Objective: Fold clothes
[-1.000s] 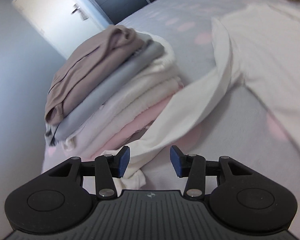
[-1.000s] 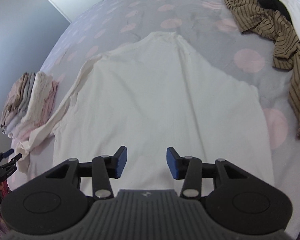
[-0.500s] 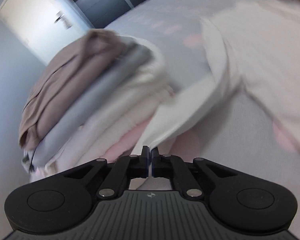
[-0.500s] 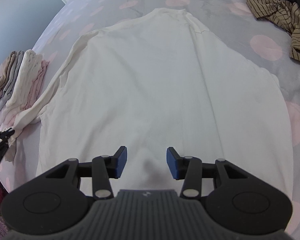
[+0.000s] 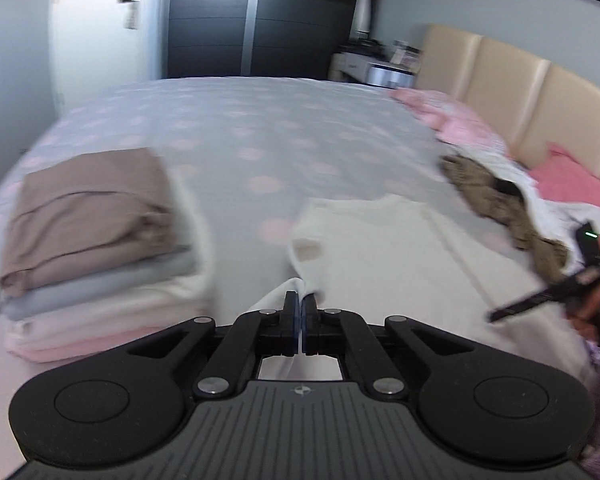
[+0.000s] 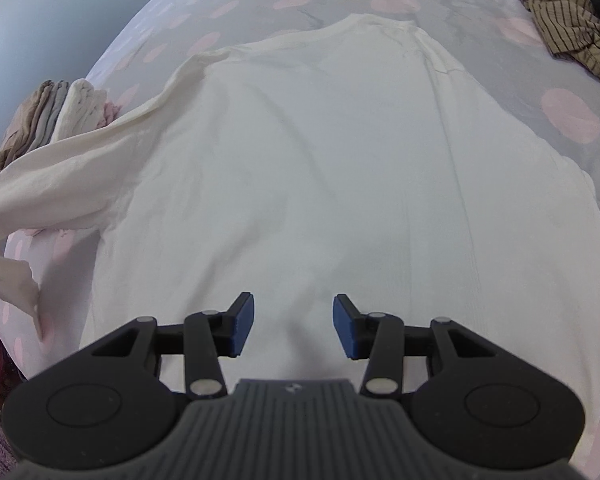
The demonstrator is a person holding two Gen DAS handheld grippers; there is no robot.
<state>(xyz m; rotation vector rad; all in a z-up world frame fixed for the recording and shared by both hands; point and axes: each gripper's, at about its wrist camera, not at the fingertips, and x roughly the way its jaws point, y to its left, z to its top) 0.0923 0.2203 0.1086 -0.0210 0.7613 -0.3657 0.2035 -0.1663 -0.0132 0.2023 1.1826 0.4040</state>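
My left hand-held gripper (image 5: 300, 322) has just snapped together on the cuff end of the sleeve (image 6: 72, 156); a second ago its jaws stood apart with that cuff lying loose between them, and now white cloth is pinched in the closed pads and trails away from them. The view from that hand has swung from the side of the folded pile (image 5: 96, 248) up to the whole bed (image 5: 260, 128), so I read the sleeve as lifted clear of the pile it was draped against. In my right-hand view the sleeve now hangs in the air as a raised band running off to the left edge, with its cuff drooping, where before it lay flat beside the pile.

My right hand-held gripper (image 6: 294, 330) stands apart, holding nothing, low over the hem end of the white long-sleeved top (image 6: 340, 180), which lies spread flat on the bed, collar away from me. The striped brown garment (image 6: 568, 20) waits unfolded at the far right.

To my mind the first fold is now under way: the sleeve is in hand and ready to be carried across the body of the top.
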